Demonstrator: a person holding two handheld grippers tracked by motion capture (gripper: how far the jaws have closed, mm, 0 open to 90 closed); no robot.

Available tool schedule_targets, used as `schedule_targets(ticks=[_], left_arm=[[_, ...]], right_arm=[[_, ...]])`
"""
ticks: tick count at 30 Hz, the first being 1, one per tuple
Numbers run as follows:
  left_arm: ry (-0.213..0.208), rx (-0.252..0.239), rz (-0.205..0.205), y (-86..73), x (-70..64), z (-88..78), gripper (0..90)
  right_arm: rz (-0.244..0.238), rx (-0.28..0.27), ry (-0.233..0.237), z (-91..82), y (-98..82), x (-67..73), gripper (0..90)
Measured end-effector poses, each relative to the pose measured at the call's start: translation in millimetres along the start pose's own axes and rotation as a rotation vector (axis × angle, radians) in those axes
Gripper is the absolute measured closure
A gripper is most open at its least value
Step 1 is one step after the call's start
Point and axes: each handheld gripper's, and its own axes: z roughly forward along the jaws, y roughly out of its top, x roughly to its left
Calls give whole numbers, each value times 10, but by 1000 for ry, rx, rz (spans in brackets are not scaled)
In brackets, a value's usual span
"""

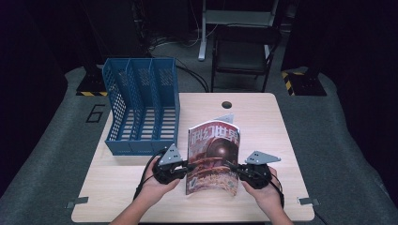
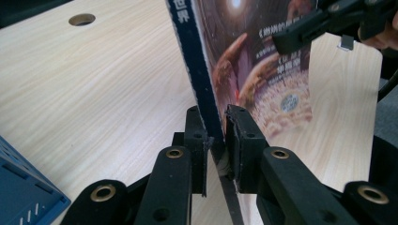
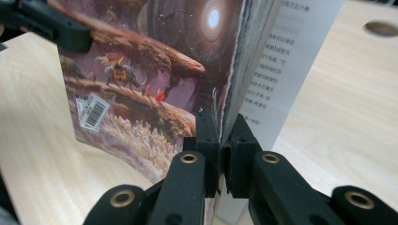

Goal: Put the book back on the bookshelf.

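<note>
Holding the thin paper magazine with the dark space picture upright between both grippers: left gripper pinches its spine, right gripper pinches its page edge. Next, probably carry it into the blue plastic file rack.

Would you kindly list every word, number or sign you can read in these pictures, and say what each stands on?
"科幻世界": large white title across the top of the magazine cover, held upright.
"6": pale numeral on the grey floor mat left of the table.
"世界": white characters on the magazine's blue spine.
Barcode sticker on the cover: digits too small to read.
Cover's small white lines and inner page text: blurred, unreadable.
</note>
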Motion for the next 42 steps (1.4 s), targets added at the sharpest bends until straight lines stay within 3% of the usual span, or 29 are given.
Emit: schedule_targets(ticks=[1, 5, 10, 13, 19, 23, 26, 34, 35, 36, 39, 42], left_arm=[[4, 9, 16, 2, 1, 1, 797], [-10, 11, -1, -25, 9, 15, 806], [-19, 6, -17, -44, 21, 14, 813], [-25, 6, -19, -52, 38, 8, 820], [-46, 10, -28, -62, 55, -1, 828], [-62, 1, -51, -77, 44, -6, 833], [-70, 13, -24, -85, 49, -30, 835], [-81, 20, -3, -102, -22, -65, 834], [-77, 24, 12, -99, -20, -70, 835], [-80, 28, 6, -99, -36, -73, 835], [-72, 26, 30, -92, -52, -69, 835], [-76, 33, 40, -83, -56, -72, 835]], right_arm=[[-5, -11, -9, -9, 4, 6, 864], [-20, -29, -22, -24, 2, 17, 864], [39, -43, 17, -29, -27, -28, 859], [89, -51, 65, -36, -54, -77, 842], [91, 0, 125, 12, -80, -86, 748], [96, 82, 163, 92, -126, -83, 719], [91, 121, 187, 143, -167, -83, 719], [144, 197, 226, 135, -269, -111, 708], [137, 199, 233, 139, -281, -131, 714], [161, 210, 231, 136, -285, -124, 750], [148, 210, 227, 137, -285, -132, 821], [70, 194, 183, 154, -255, -84, 855]])
